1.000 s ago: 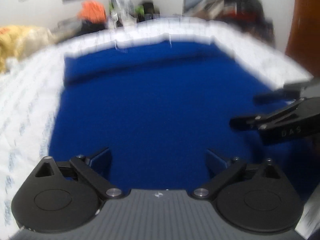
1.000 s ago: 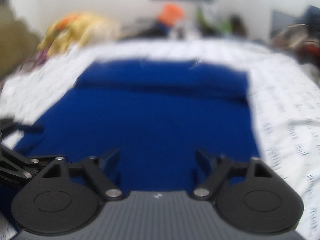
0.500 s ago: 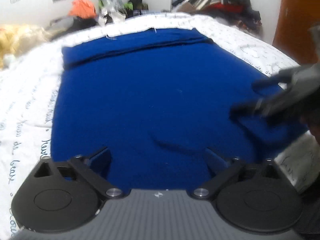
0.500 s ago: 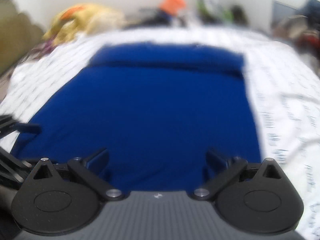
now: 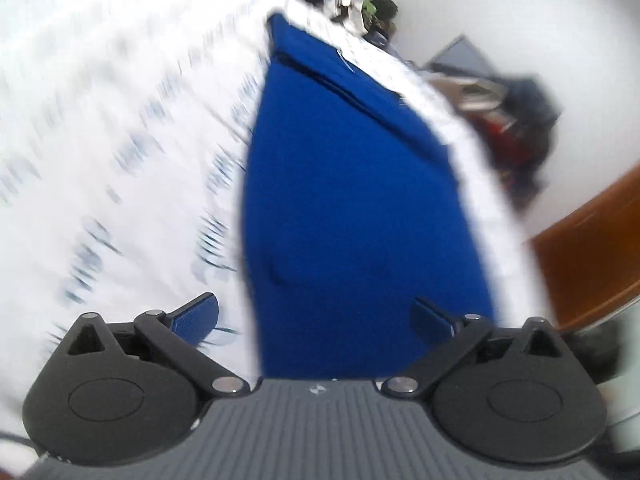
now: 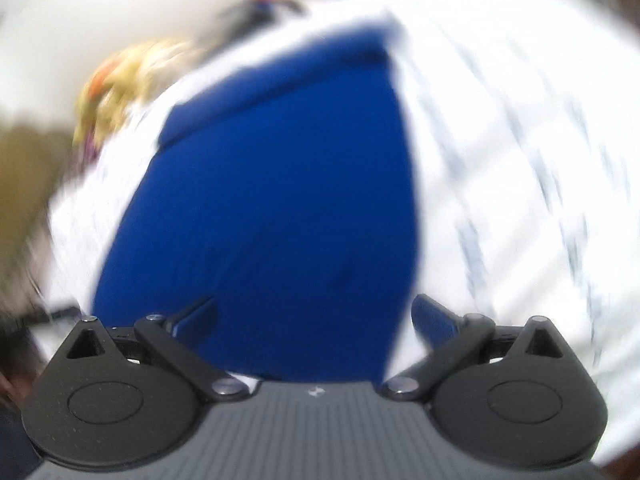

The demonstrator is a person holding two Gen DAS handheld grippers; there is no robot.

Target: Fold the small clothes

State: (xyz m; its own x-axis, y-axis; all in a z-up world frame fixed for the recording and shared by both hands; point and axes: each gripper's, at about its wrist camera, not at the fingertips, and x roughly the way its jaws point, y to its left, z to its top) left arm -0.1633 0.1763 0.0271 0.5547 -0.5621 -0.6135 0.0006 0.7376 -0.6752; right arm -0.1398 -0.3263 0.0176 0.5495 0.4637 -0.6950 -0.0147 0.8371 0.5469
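Both the left gripper point(image 5: 316, 316) and right gripper point(image 6: 312, 316) hover, fingers released and empty, over the blue cloth point(image 5: 352, 208) on the bed point(image 5: 120, 140).

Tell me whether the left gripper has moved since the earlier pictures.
Yes. The left gripper has rolled and swung toward the blue cloth's left edge, over the white sheet.

Left gripper point(image 5: 314, 314) and right gripper point(image 6: 314, 314): fingers spread wide, empty, angled downward.
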